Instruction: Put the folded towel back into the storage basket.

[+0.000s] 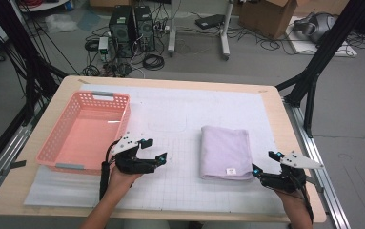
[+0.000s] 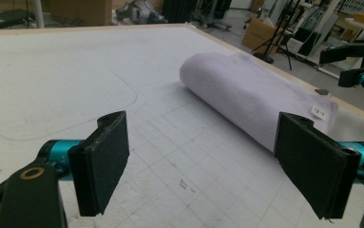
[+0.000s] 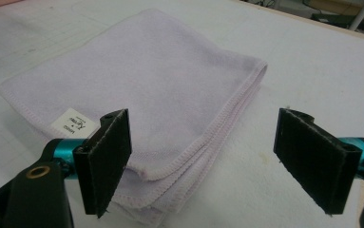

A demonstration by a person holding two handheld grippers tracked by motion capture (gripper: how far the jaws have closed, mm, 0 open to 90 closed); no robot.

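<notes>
Cables and computer towers crowd the floor behind a wooden table (image 1: 266, 93). Near its left edge sits a pink plastic basket (image 1: 65, 138); just beside it the left gripper (image 1: 154, 149) hovers — jaws apart, empty. Toward the right edge lies a folded lilac towel (image 1: 226, 151), the right gripper (image 1: 266, 162) gaping at its near corner.

1. In the right gripper view, the right gripper (image 3: 203, 161) is covering the near corner of the folded towel (image 3: 160, 80) with its left pad, and the towel's lowest folds are running off the bottom edge.
2. The small label (image 3: 72, 124) on the towel is showing print too small to read.
3. In the left gripper view, the left gripper (image 2: 208, 161) is hiding the towel's (image 2: 251, 95) near end behind its right pad.
4. In the high view, the person's forearms are being cut off by the bottom edge.
5. The left hand (image 1: 123, 177) is hiding part of the pink basket's (image 1: 82, 131) near rim.
</notes>
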